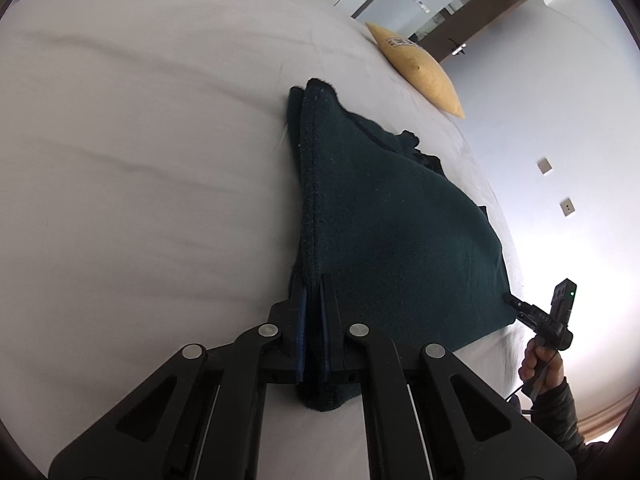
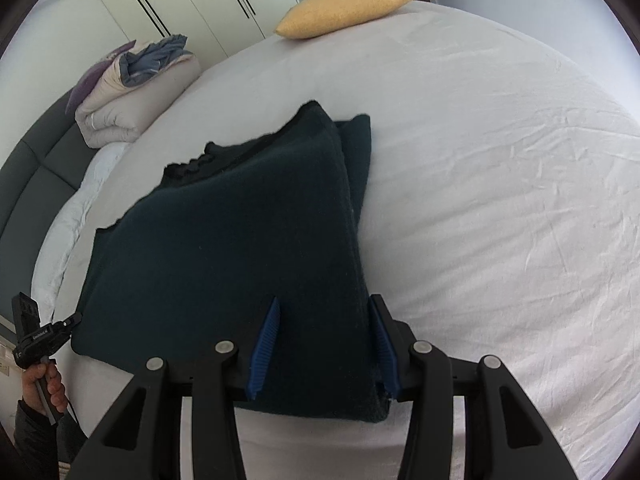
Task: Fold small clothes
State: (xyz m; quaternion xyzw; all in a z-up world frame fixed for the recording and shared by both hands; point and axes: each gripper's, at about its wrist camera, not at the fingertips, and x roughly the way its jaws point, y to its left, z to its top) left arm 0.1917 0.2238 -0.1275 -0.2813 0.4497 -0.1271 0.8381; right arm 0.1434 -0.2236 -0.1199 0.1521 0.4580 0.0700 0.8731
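Your left gripper [image 1: 313, 292] pinching a corner of the dark green cloth [image 1: 384, 232] folded on the white bed [image 1: 140, 160], your right gripper [image 2: 324, 312] fingers spread astride its near corner, yellow pillow [image 2: 344, 10] beyond, rolled duvet [image 2: 132, 92] at the headboard.

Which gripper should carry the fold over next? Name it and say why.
Left. The left gripper is shut on the garment edge; the right gripper only straddles a corner, jaws open.
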